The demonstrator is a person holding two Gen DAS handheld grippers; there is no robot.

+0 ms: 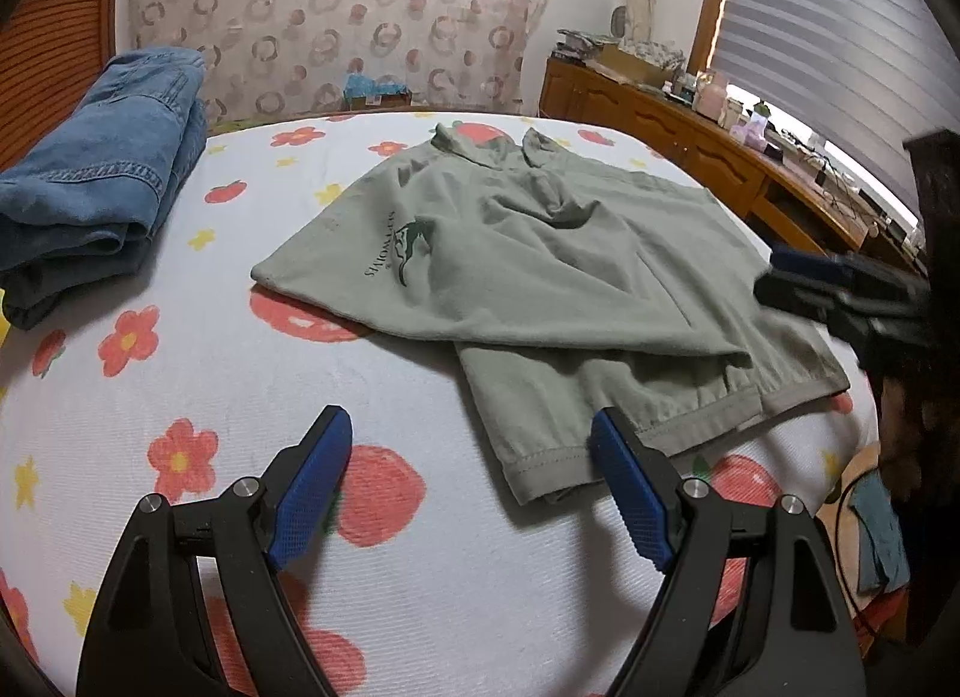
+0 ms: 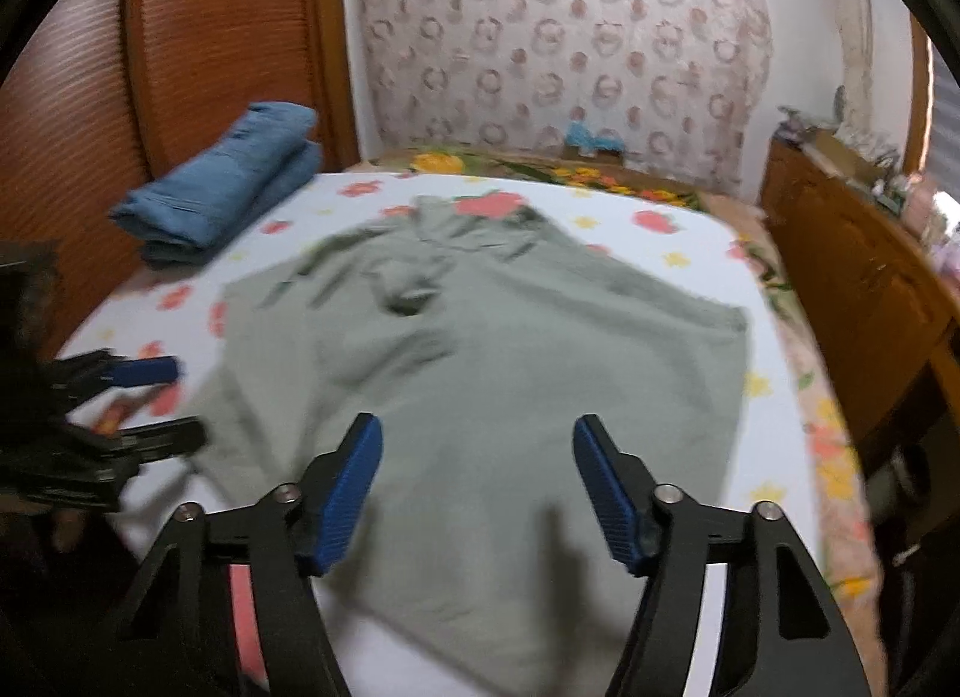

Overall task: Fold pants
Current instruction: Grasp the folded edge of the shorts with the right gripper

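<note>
A pale green garment (image 1: 540,277) with a dark green logo lies partly folded on the flowered bed sheet (image 1: 240,373); one side is laid over its middle. My left gripper (image 1: 471,421) is open just above the sheet at the garment's near hem corner, its right finger next to the hem, nothing pinched. My right gripper (image 2: 478,424) hovers open over the near part of the garment (image 2: 510,385); this view is blurred. The right gripper (image 1: 828,283) also shows at the garment's right edge in the left wrist view. The left gripper (image 2: 168,403) shows at its left edge in the right wrist view.
Folded blue jeans (image 1: 102,175) (image 2: 222,199) lie at the far left of the bed against a ribbed wooden panel (image 2: 90,97). A wooden dresser (image 1: 690,139) (image 2: 852,277) with clutter runs along the right side. A patterned curtain (image 1: 336,7) hangs behind.
</note>
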